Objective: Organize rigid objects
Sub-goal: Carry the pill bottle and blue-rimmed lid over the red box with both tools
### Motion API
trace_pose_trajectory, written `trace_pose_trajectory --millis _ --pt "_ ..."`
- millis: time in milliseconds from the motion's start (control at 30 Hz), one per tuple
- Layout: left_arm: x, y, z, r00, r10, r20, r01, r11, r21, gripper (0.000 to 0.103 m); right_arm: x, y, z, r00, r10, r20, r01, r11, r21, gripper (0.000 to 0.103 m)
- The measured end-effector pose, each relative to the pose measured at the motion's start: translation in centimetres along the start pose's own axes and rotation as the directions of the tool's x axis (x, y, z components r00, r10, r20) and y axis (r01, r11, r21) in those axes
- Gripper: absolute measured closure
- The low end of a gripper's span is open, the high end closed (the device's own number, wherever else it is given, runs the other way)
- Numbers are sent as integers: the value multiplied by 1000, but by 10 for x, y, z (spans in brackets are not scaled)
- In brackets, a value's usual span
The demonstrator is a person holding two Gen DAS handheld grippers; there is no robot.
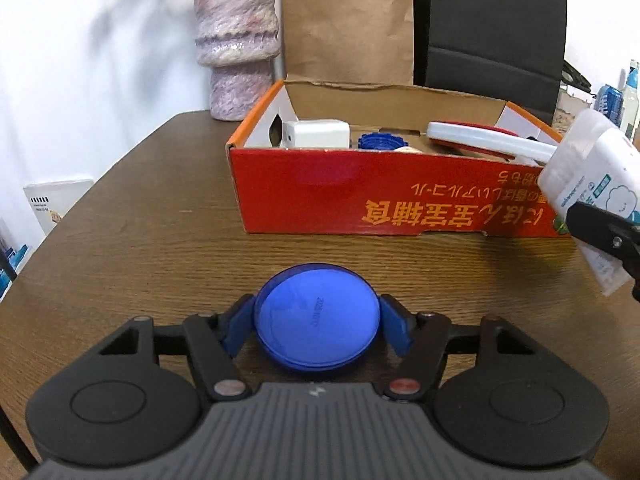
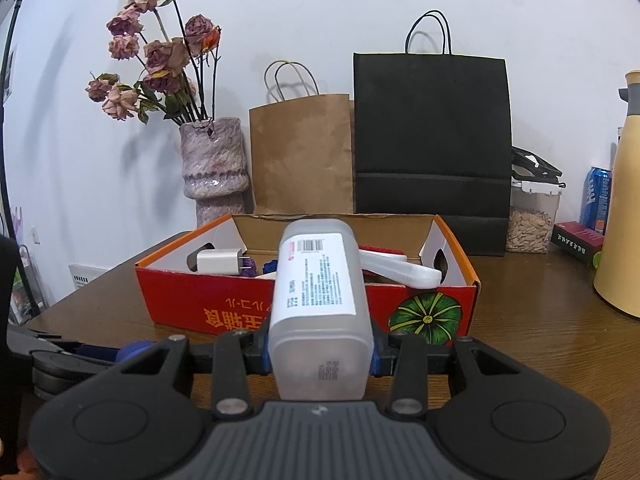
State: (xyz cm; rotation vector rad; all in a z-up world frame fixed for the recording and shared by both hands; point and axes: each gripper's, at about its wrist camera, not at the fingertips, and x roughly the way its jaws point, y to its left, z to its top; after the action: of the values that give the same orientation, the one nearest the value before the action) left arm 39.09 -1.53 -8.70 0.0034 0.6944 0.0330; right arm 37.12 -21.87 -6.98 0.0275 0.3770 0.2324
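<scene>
A round blue lid [image 1: 316, 316] lies flat on the brown table, between the blue pads of my left gripper [image 1: 317, 314], which press on its two sides. My right gripper [image 2: 320, 354] is shut on a translucent white container [image 2: 316, 280] with a printed label, held above the table in front of the red cardboard box [image 2: 180, 300]. In the left wrist view that container [image 1: 588, 172] hangs at the right edge, near the red box's [image 1: 320, 192] front right corner. The box holds a white charger [image 1: 316, 134], a blue cap [image 1: 380, 142] and a white and red tool [image 1: 480, 138].
Behind the box stand a purple vase [image 2: 212, 168] with dried roses, a brown paper bag [image 2: 300, 152] and a black bag [image 2: 432, 140]. To the right are a jar of seeds [image 2: 528, 216], a blue can [image 2: 598, 196] and a yellow jug [image 2: 624, 208].
</scene>
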Motion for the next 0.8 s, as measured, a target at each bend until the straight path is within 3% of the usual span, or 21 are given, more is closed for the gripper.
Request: trace_pose_trajectory --millis 300,800 --pt "-12 -1 6 997 5 72 -5 1000 -4 35 -1 0 0 1000 3 14 -3 1000 2 63" --pt "-38 -10 31 976 5 217 -4 1000 -6 35 4 1 11 996 2 88 -3 1000 6 63"
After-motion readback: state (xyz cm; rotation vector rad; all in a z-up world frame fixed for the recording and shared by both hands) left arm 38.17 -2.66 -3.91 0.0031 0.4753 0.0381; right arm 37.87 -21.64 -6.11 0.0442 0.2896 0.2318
